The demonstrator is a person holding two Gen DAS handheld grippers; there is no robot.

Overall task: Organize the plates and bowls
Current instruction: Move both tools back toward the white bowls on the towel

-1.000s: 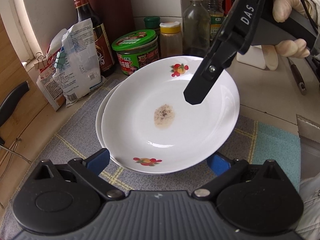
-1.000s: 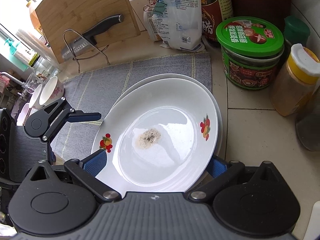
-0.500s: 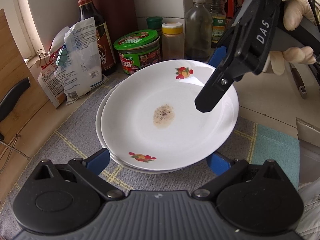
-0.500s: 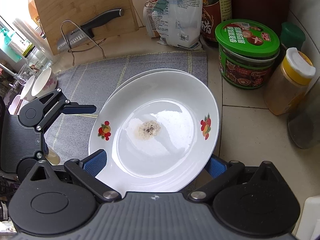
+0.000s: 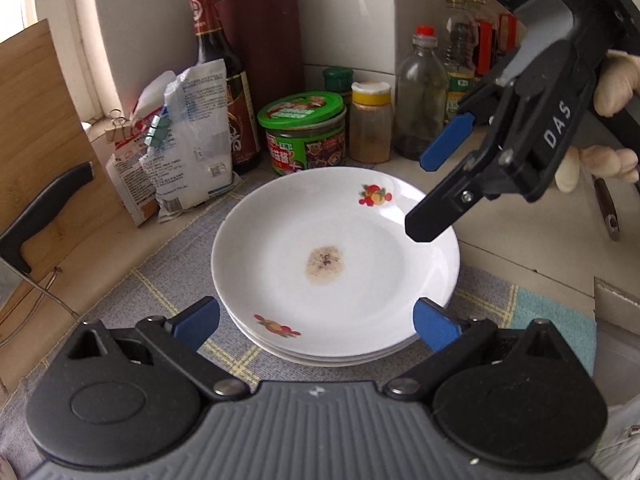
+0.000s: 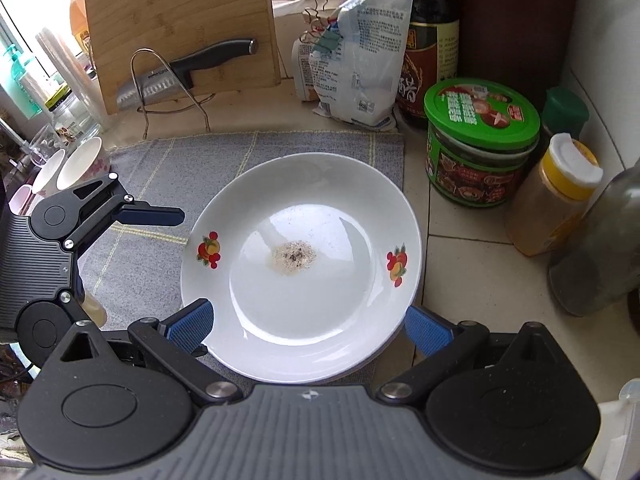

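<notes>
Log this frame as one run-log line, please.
stage: stacking | top plate: on plate stack, soiled centre | left gripper: open | right gripper: open | surface: grey mat

Plate stack point(image 5: 336, 256) sits on the mat point(image 5: 160, 292), residue patch point(image 5: 325, 266) in the top plate's centre. Behind the stack — jar point(image 5: 306, 134), spice shaker point(image 5: 370, 122), bottle point(image 5: 420, 96), in a row along the wall. Bag point(image 5: 192, 140) behind-left, sauce bottle point(image 5: 224, 80) behind it. Knife point(image 6: 188, 70) leans on the cutting board point(image 6: 180, 28) — far left, off the mat. Cups point(image 6: 74, 168) at the mat's left edge in the right wrist view.
</notes>
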